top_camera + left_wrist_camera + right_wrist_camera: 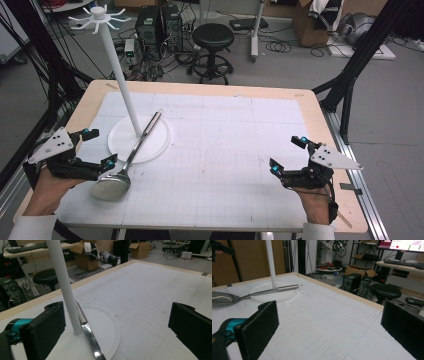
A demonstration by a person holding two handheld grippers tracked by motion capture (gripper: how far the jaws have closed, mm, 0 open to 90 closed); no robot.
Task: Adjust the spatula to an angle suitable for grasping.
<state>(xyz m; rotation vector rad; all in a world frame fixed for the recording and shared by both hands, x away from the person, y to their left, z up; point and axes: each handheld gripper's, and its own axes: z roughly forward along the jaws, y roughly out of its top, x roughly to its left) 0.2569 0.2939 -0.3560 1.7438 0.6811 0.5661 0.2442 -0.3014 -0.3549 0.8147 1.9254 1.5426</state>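
The table (pixel 210 85) carried one metal ladle (pixel 120 172), one white hanging stand (pixel 131 107) with one round base, and one white gridded mat (pixel 225 145). Two hand-held grippers were present: one left hand-held gripper (pixel 100 148) and one right hand-held gripper (pixel 287 154).

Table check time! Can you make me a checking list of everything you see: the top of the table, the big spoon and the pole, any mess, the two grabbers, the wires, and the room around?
Surface: white gridded mat on a wooden table, a few faint marks.
Job's things: metal ladle, bowl on the mat, handle lying across the round white base of the stand, beside its pole.
Clutter: nothing seen on the mat.
Grippers: left gripper open, right by the ladle's bowl; right gripper open, holding nothing.
Cables: tangled wires on the floor behind the table.
Surroundings: black stool, computer towers, cardboard boxes.
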